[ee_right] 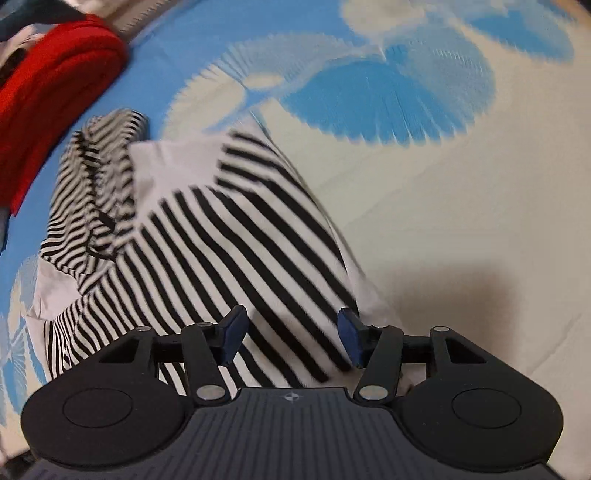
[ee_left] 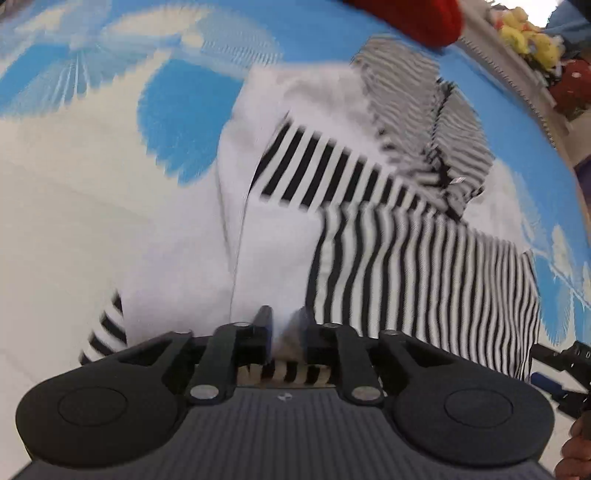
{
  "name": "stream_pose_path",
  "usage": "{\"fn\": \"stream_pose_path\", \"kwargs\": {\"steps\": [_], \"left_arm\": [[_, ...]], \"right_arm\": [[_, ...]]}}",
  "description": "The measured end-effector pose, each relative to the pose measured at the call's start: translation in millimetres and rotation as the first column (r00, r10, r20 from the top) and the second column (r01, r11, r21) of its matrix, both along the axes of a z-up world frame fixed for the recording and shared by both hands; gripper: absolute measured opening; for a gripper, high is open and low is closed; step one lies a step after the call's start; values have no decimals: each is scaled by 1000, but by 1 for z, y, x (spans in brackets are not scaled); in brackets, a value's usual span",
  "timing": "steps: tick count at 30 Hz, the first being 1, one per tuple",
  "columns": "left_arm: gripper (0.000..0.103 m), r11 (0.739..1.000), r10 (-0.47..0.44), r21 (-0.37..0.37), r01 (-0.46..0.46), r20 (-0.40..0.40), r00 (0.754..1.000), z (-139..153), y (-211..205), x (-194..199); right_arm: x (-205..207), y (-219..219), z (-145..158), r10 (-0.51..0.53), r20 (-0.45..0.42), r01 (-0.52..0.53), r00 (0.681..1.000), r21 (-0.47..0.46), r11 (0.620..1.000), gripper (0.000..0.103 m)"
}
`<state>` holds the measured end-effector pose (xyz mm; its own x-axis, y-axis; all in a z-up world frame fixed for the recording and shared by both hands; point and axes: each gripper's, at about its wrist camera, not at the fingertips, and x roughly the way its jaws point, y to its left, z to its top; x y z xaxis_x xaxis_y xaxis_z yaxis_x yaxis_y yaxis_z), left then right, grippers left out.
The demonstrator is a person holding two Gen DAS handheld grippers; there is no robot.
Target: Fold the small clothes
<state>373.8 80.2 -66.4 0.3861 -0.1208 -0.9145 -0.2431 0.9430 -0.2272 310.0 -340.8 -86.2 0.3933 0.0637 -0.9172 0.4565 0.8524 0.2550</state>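
While the left gripper (ee_left: 283, 334) pinches a white edge of the shirt (ee_left: 388, 236), its jaws nearly closed on the cloth, the fold probably goes best if that edge is carried low and level across the striped body, so the layer lands flat instead of bunching. The shirt lies on the bed (ee_left: 92, 206), on its blue-and-white sheet, partly folded, with the collar end toward the far edge near a red cloth (ee_left: 417, 18). Blur in both views suggests motion, so a slow pull would likely keep the hem from slipping out. In the right wrist view, the right gripper (ee_right: 291, 338) hangs just above the striped cloth with its jaws spread wide and nothing between them; it looks ready to press or pin the shirt while the other side draws over. Both grippers point forward and tilt down toward the bed, close to its near edge.
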Motion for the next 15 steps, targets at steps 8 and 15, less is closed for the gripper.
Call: {"fn": "stream_pose_path", "kwargs": {"steps": [8, 15], "left_arm": [[32, 998, 6, 59, -17, 173, 985, 23, -12, -2], [49, 987, -53, 160, 4, 303, 952, 48, -33, -8]], "right_arm": [[10, 4, 41, 139, 135, -114, 981, -176, 978, 58], [12, 14, 64, 281, 171, -210, 945, -343, 915, 61]]}}
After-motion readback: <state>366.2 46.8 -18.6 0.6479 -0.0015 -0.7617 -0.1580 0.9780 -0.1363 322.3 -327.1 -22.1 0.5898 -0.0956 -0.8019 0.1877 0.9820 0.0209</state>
